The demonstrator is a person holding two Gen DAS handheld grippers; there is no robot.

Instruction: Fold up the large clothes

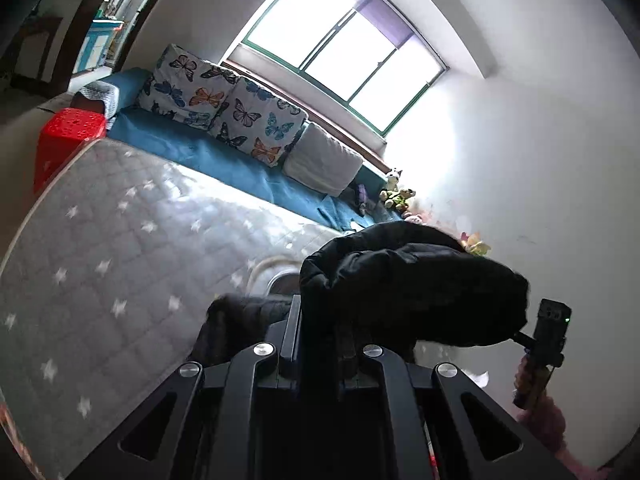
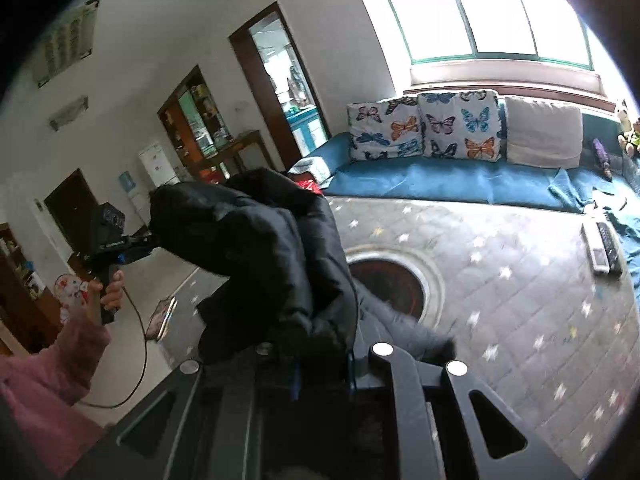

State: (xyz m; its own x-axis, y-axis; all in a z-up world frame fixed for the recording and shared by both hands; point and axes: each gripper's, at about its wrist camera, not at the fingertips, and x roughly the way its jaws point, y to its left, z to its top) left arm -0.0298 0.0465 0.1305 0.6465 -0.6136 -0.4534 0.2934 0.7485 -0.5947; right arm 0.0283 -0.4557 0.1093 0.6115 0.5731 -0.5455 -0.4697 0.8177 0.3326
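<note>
A black puffy jacket [image 1: 416, 284] hangs in the air between both grippers, above a grey star-patterned mat [image 1: 100, 248]. My left gripper [image 1: 320, 320] is shut on one part of it; the fingers are mostly hidden in the fabric. In the right wrist view the jacket [image 2: 272, 256] bunches over my right gripper [image 2: 316, 344], which is shut on it. The left gripper [image 2: 154, 240] shows there at the left, its tip buried in the jacket. The right gripper [image 1: 516, 336] shows at the right of the left wrist view, also gripping the jacket.
A blue sofa [image 2: 440, 180] with butterfly cushions [image 2: 424, 128] lies behind the mat [image 2: 520, 280]. A round dark opening [image 2: 392, 284] sits in the mat. Remote controls [image 2: 604, 248] lie at its right. A red stool [image 1: 68, 136] stands at the left. A phone [image 2: 162, 316] lies on the mat's edge.
</note>
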